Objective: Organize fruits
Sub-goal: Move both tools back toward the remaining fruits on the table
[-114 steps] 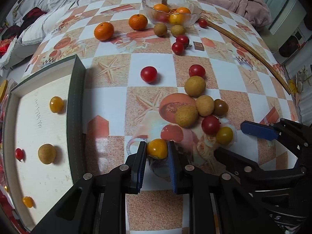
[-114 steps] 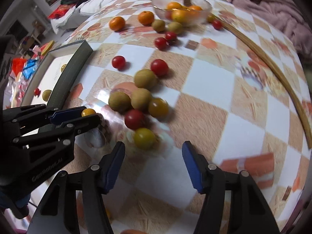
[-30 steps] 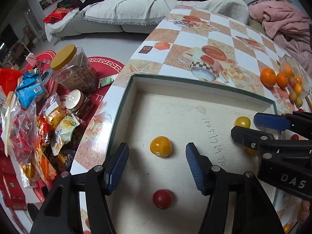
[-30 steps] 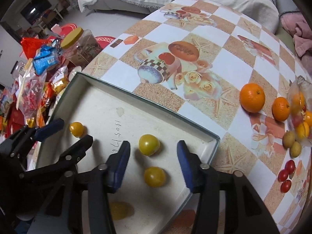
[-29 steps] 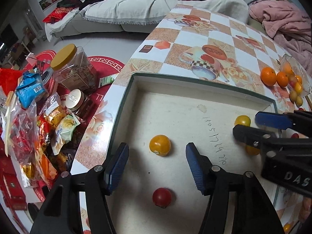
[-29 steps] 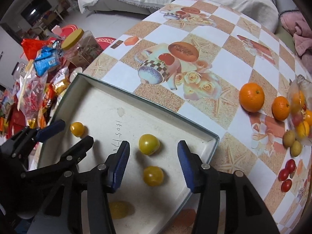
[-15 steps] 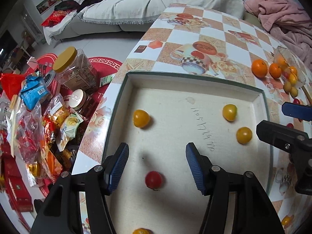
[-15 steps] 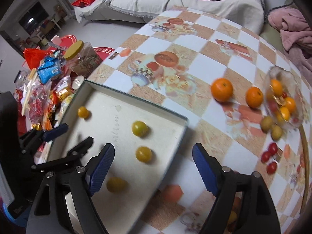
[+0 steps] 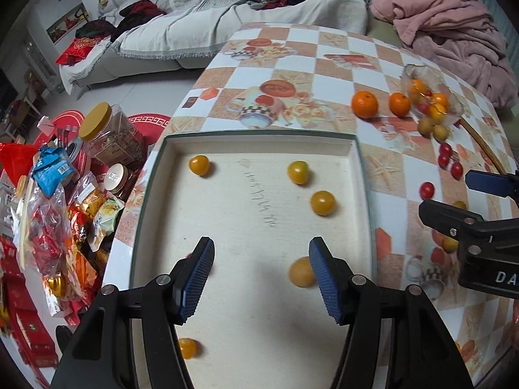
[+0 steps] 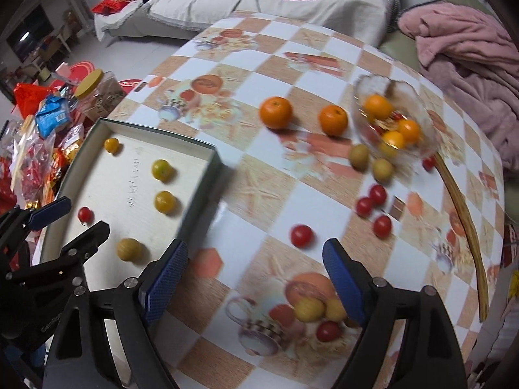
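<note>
A shallow box tray lies on the table's left side and holds several small fruits: yellow tomatoes, a tan longan and a red tomato. My left gripper is open and empty above the tray. My right gripper is open and empty above the table, right of the tray. A cluster of longans and tomatoes lies by its fingers. A red tomato lies ahead of it.
Two oranges and a glass bowl of fruit stand at the far side, with loose cherry tomatoes nearby. A wooden strip runs along the right. Snack bags and a jar lie on the floor to the left.
The left gripper let go of the yellow tomato in the tray and pulled back and up. The right gripper opened wider and swung right, from over the tray to over the table.
</note>
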Tool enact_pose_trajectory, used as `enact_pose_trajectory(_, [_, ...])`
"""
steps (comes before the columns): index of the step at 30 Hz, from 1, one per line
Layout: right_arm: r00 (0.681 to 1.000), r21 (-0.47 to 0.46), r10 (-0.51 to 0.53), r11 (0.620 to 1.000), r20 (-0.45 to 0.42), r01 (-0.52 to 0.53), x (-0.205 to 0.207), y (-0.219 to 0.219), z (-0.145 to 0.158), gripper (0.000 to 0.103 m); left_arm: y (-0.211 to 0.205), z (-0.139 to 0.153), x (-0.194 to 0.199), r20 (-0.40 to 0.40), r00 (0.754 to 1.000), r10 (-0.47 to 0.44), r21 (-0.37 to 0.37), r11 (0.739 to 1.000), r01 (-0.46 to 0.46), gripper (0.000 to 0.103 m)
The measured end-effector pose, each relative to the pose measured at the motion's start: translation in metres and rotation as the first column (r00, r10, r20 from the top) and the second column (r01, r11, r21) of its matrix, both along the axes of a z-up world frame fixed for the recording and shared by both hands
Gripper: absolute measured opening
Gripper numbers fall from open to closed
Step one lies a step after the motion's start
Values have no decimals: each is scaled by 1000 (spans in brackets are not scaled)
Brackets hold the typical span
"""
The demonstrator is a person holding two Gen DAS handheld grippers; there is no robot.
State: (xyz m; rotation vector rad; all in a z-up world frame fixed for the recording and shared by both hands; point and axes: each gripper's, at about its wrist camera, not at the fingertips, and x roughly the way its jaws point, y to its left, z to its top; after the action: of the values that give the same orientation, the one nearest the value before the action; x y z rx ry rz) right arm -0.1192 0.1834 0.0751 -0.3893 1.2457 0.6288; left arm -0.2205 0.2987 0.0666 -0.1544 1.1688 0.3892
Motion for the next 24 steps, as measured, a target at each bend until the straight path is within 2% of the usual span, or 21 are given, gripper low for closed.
enact_pose_trajectory(12, [998,7,-69,998,-2,69,9,-46,3,88,-51,9,12,3,997,-81,0,997,81,62])
enact_pose_trajectory(24, [995,6,-103,995,-5,103,19,-72,1,88,-79,10,24,-3,993,-119,0,993,119,62])
